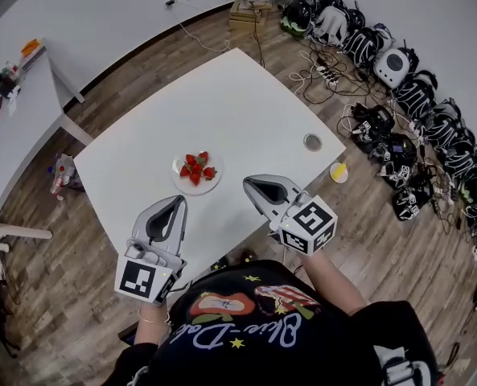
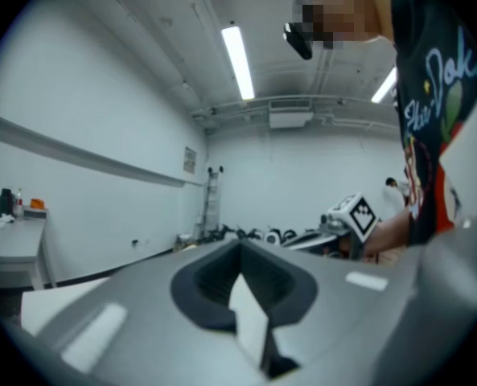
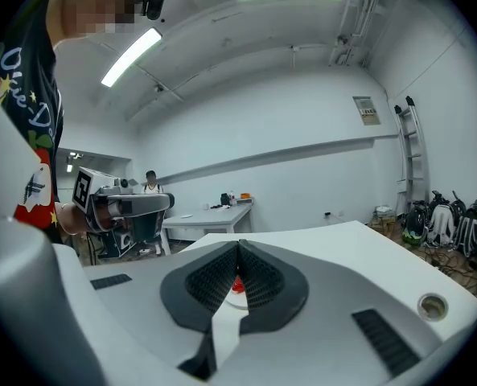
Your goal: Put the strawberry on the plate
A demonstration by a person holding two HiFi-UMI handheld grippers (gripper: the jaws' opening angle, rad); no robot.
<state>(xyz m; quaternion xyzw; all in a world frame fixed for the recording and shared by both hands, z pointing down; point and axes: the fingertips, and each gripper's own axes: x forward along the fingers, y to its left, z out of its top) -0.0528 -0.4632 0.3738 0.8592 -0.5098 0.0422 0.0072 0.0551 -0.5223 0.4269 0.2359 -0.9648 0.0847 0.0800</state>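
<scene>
Both empty: left tool (image 1: 177, 203) & right tool (image 1: 251, 183) pressed together. Red strawberries (image 1: 196, 168) prob. all on round white plate (image 1: 210, 186); tools best held clear of it.

A lab-like workroom: white table (image 1: 238, 103), black equipment packs (image 1: 415, 95) lined along the wall, loose cables (image 1: 318, 75), ceiling strip lights (image 2: 238, 59).
</scene>
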